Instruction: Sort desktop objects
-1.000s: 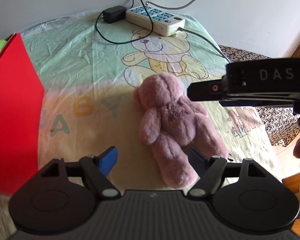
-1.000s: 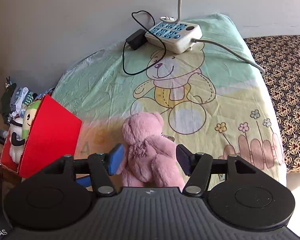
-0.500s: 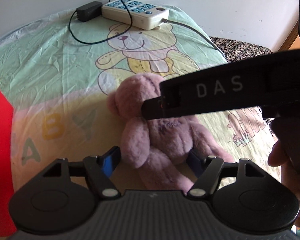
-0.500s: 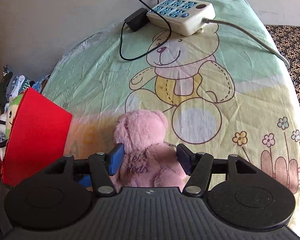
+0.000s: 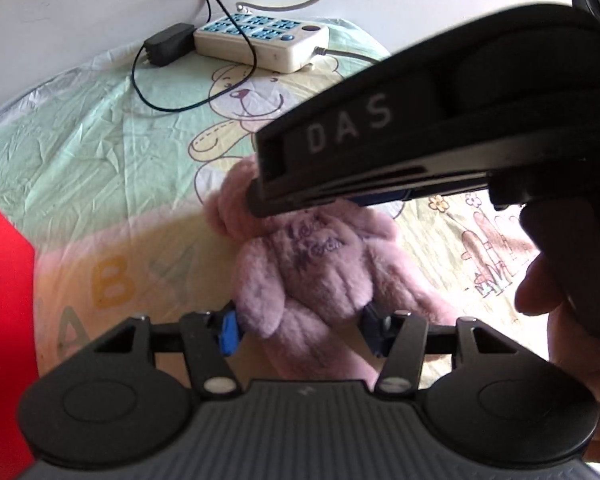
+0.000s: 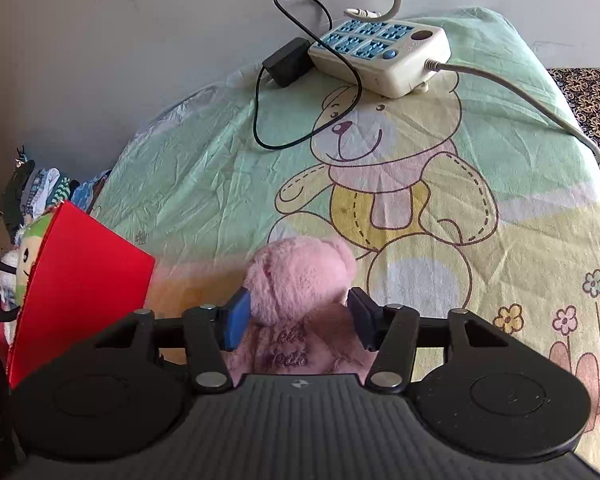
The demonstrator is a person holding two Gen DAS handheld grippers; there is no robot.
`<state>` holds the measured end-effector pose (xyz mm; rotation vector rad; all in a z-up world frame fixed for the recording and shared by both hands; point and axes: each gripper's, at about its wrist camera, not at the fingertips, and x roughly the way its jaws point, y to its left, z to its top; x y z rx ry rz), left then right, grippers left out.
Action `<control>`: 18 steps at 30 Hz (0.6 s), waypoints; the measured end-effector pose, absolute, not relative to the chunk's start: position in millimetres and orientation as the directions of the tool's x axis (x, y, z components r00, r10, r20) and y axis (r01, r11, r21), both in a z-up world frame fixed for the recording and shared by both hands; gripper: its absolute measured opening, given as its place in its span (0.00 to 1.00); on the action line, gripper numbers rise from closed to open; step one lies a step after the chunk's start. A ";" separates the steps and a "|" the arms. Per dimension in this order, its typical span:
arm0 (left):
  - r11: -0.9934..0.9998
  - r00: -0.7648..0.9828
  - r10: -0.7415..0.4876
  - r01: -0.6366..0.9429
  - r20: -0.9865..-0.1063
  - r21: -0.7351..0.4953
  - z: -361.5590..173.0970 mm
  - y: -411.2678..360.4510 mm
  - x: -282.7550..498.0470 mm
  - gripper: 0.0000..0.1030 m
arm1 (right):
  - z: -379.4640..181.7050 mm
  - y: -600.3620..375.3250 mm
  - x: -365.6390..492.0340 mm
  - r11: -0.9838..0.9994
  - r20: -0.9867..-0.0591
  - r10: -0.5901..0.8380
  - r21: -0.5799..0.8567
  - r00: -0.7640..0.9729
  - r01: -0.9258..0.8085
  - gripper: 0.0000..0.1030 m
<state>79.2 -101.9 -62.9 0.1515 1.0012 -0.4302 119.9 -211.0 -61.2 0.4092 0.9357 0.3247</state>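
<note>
**Both grippers close around the pink teddy**

The left gripper (image 5: 300,330) has its blue pads pressed into the pink plush teddy bear's (image 5: 312,268) waist. The right gripper (image 6: 298,318) straddles its neck, pads touching fur. The bear lies on the bear-print sheet (image 6: 220,184), beside the red box (image 6: 80,280). Farther back sits a power strip (image 6: 384,54).

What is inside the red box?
In the right wrist view, the red box shows plush toys at its open side; its wall hides the rest.
</note>
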 end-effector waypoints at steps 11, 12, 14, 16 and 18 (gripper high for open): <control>0.891 0.515 -0.291 0.454 -0.806 -0.032 -39.6 -94.6 34.5 0.53 | -34.3 -217.0 82.4 0.864 -0.664 0.432 0.498 0.611 -0.071 0.35; 0.894 0.501 -0.295 0.446 -0.813 -0.049 -43.8 -90.2 34.4 0.53 | -34.4 -217.3 82.3 0.876 -0.671 0.412 0.477 0.616 -0.066 0.39; 0.899 0.495 -0.311 0.431 -0.811 -0.082 -47.5 -81.7 34.2 0.62 | -36.2 -215.9 83.9 0.899 -0.691 0.378 0.433 0.616 -0.066 0.55; 0.906 0.507 -0.313 0.413 -0.803 -0.092 -49.4 -76.3 35.2 0.69 | -39.5 -212.2 86.5 0.908 -0.710 0.377 0.411 0.595 -0.085 0.67; 0.910 0.509 -0.320 0.401 -0.799 -0.109 -51.8 -72.4 37.1 0.73 | -42.6 -206.6 88.1 0.899 -0.715 0.410 0.422 0.566 -0.119 0.67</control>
